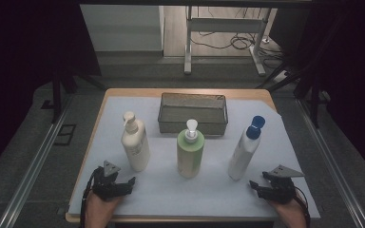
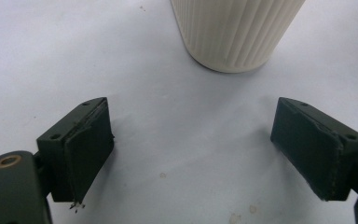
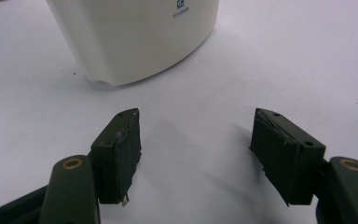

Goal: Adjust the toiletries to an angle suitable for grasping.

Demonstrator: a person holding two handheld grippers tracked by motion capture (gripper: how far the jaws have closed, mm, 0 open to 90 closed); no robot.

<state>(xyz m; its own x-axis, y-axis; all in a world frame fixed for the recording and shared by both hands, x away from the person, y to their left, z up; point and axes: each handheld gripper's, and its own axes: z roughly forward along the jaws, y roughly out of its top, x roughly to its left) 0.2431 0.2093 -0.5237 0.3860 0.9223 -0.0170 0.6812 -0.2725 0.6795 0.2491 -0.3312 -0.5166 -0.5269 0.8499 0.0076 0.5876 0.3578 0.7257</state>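
So on my end both tools are parked low at the near edge of the surface (image 1: 123,107), which has a pale sheet over it. My left hand-held gripper (image 1: 123,184) sits just in front of the cream pump bottle (image 1: 135,142), jaws spread wide with nothing between them; in the left gripper view I can see the ribbed bottom of that bottle (image 2: 235,32) standing upright on the sheet, close ahead of the pads but not touching them. My right hand-held gripper (image 1: 258,187) is near the white bottle with the blue cap (image 1: 245,149), jaws also apart and empty; in the right gripper view the smooth base of that bottle (image 3: 135,37) is just ahead and a bit to the left of the gap, again no contact. Between those two stands a green pump bottle (image 1: 190,152), upright, roughly mid-surface. Behind it, toward the far side, there's a dark mesh basket (image 1: 193,124), and from the high view I can't make out anything in it.
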